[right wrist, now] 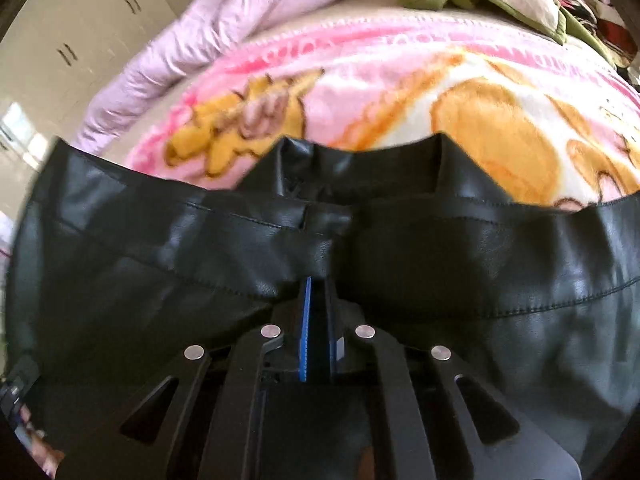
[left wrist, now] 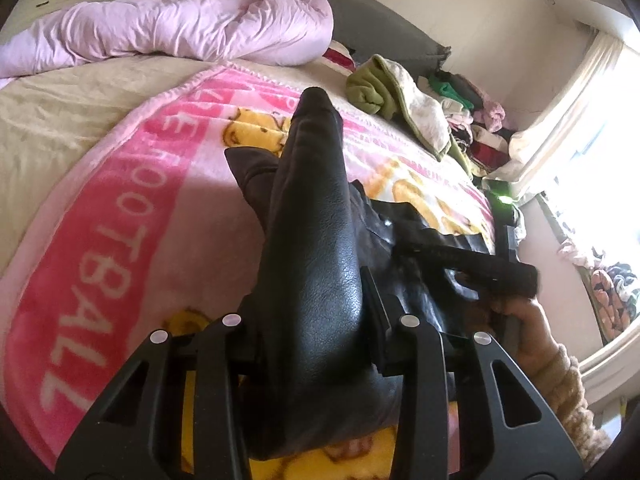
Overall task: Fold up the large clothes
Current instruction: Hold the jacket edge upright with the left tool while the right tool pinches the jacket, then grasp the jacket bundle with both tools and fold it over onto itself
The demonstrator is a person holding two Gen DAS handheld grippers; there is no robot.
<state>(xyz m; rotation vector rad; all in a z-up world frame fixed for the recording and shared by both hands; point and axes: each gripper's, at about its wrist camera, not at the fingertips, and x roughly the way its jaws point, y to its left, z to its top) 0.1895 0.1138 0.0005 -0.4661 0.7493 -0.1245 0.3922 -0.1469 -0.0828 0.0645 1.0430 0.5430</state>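
The left claw [left wrist: 316, 320] is clamped on a thick fold of the black leather jacket [left wrist: 316, 240], which fills the gap between its fingers and runs forward from them as a long rounded ridge, most likely a sleeve, ending in a blunt tip well ahead of the claw. Below and on both sides of this claw lies the pink blanket [left wrist: 120, 208] with white lettering and yellow cartoon bears, spread over the bed [left wrist: 52, 108]. Off to its right the right claw [left wrist: 516, 276] shows as a dark bar, held by a hand [left wrist: 516, 320] in a fuzzy tan sleeve [left wrist: 568, 392].

The right claw [right wrist: 316, 280] has its fingers pressed together, pinching the jacket [right wrist: 460, 248] at a seam; blue pads [right wrist: 306, 328] show just behind the pinch. The leather spreads wide to either side of this claw, and what looks like the collar opening sits straight ahead of it. Beyond the jacket is the blanket [right wrist: 380, 92].

Far ahead of both claws a pale pink quilt [left wrist: 180, 28] is bunched along the head of the bed. Ahead and to the right, a green and cream garment [left wrist: 384, 88] lies beside a heap of mixed clothes [left wrist: 480, 120] near a bright window [left wrist: 600, 140].
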